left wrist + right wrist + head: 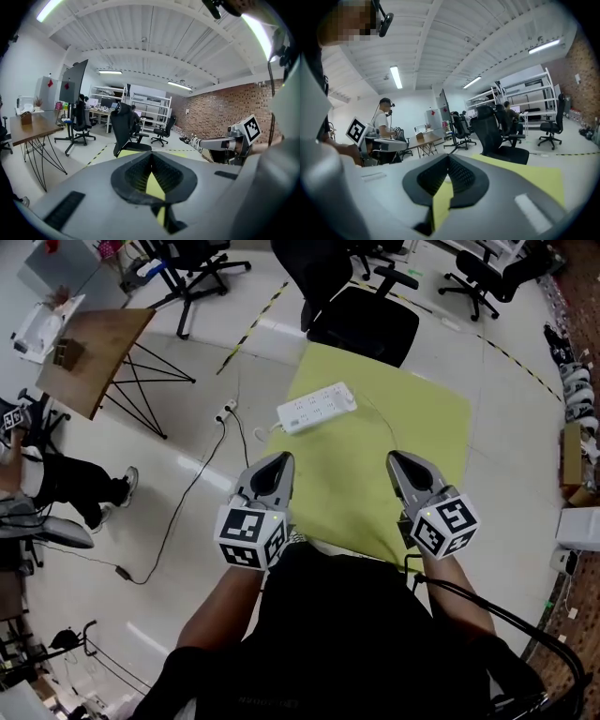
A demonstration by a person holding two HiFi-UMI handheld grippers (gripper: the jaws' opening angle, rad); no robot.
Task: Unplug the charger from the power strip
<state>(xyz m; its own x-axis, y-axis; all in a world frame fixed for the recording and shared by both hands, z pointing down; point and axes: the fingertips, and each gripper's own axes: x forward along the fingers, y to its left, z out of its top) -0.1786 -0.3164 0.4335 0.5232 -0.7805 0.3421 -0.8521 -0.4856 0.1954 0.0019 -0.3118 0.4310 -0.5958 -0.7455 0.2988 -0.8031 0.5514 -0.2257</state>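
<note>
Head view shows the white plastic power strip lying loose near the far left edge of the yellow-green counter, well apart from the left gripper and right gripper, both closed and empty. Its charger is too small to make out; pulling without pinning the strip could drag it off.

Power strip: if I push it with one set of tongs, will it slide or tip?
The power strip looks like light plastic lying flat on the smooth table, so it will probably slide rather than tip. Its cord runs off the table edge and may tug or pivot it.
</note>
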